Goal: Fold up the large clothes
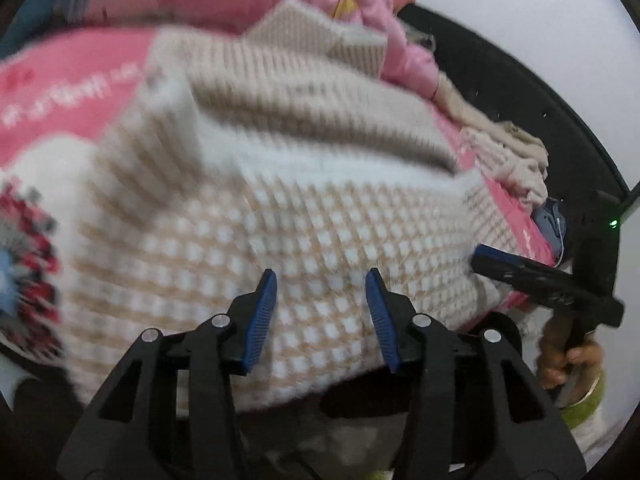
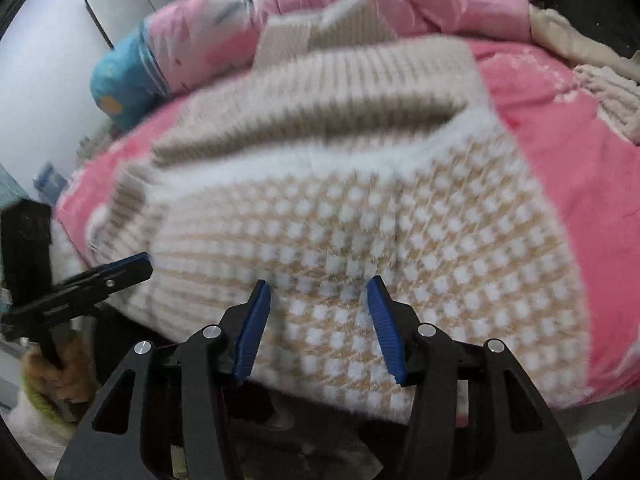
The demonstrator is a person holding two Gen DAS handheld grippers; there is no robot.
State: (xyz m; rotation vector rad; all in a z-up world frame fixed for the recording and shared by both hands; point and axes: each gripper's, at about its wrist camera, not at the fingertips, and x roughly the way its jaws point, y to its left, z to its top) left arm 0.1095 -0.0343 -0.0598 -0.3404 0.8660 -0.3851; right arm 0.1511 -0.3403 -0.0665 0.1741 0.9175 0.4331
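The checked knit sweater (image 1: 288, 216) lay part-folded on the pink bed (image 2: 568, 152), its long axis running crosswise to both hand-held grippers, ribbed hem on the far side. The left hand-held gripper (image 1: 321, 312) hovered over the near edge with its jaws apart and nothing between them; the right hand-held gripper (image 2: 319, 320) did the same beside it. Both seemed about equally near, each toward its own end of that edge
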